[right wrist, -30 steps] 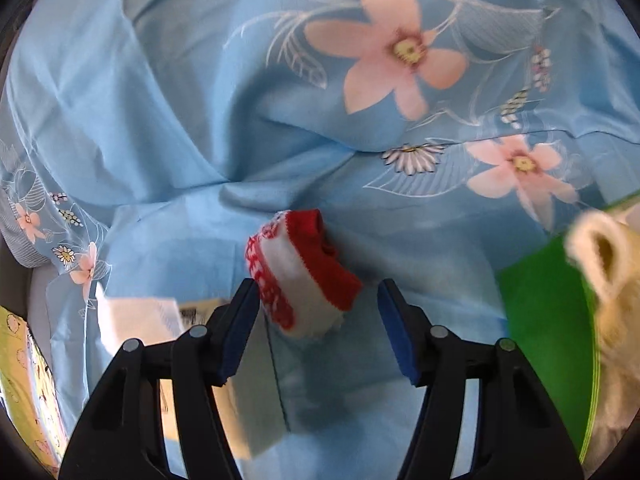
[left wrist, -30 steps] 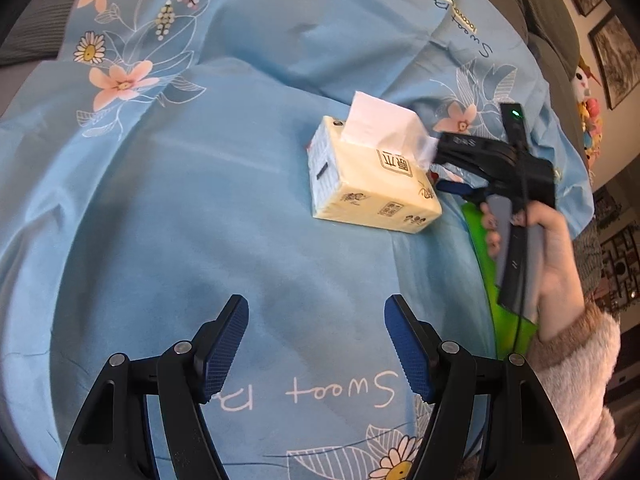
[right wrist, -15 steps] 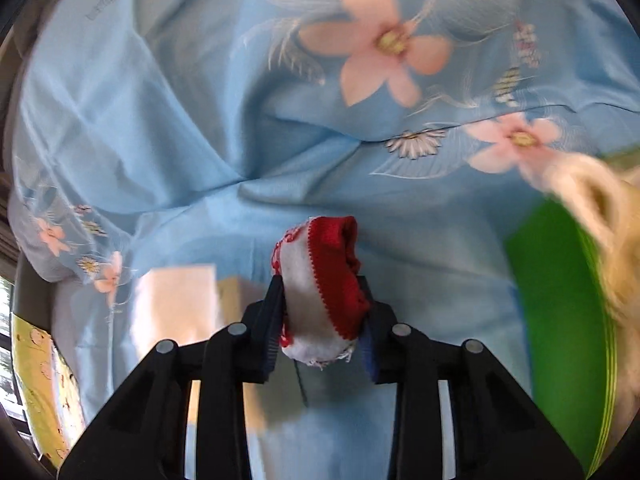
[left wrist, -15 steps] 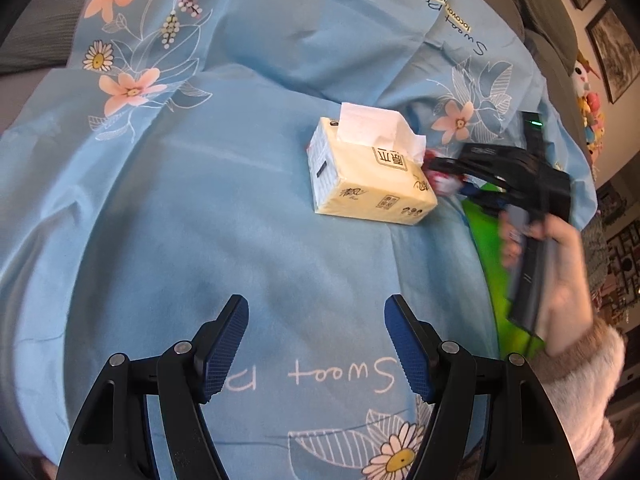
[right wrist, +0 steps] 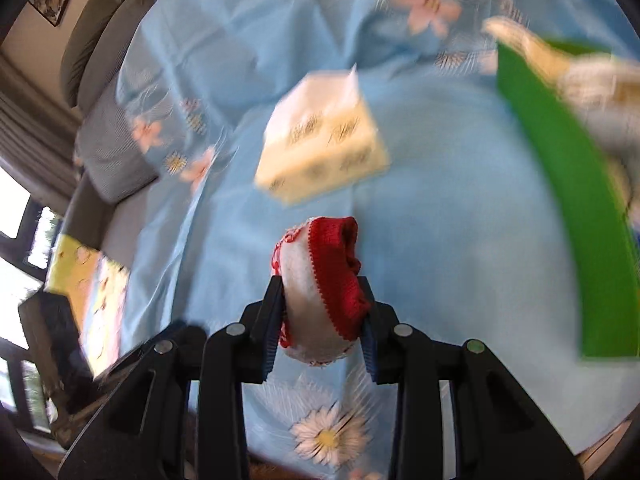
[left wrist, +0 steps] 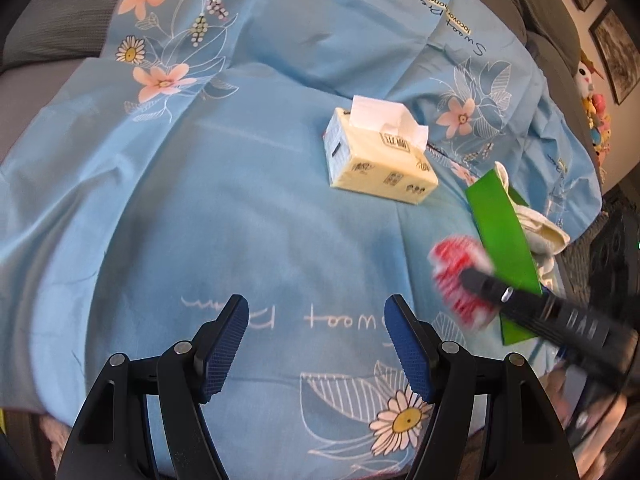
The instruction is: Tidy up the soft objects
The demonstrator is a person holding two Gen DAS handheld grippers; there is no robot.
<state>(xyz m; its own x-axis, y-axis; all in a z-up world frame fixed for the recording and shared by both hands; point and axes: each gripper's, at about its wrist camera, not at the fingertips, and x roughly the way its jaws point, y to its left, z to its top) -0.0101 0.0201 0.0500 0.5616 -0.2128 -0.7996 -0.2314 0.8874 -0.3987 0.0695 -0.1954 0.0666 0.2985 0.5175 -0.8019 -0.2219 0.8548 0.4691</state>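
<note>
While the right gripper [right wrist: 324, 312] squeezes the red and white sock [right wrist: 320, 280], cream socks [left wrist: 536, 224] lie in the green box [left wrist: 504, 232]. Left gripper [left wrist: 316, 344] hangs wide apart, holding nothing.

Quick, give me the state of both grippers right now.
Left gripper: open, holding nothing, above the blue sheet.
Right gripper: closed on the red and white sock.

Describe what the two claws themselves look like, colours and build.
Both match: the left claw and right claw have glossy black plastic linkage arms with round silver pivot pins, each ending in dark blue ribbed pads. Seen from the left wrist view, the right claw's black body carries pale lettering, too blurred to read.
</note>
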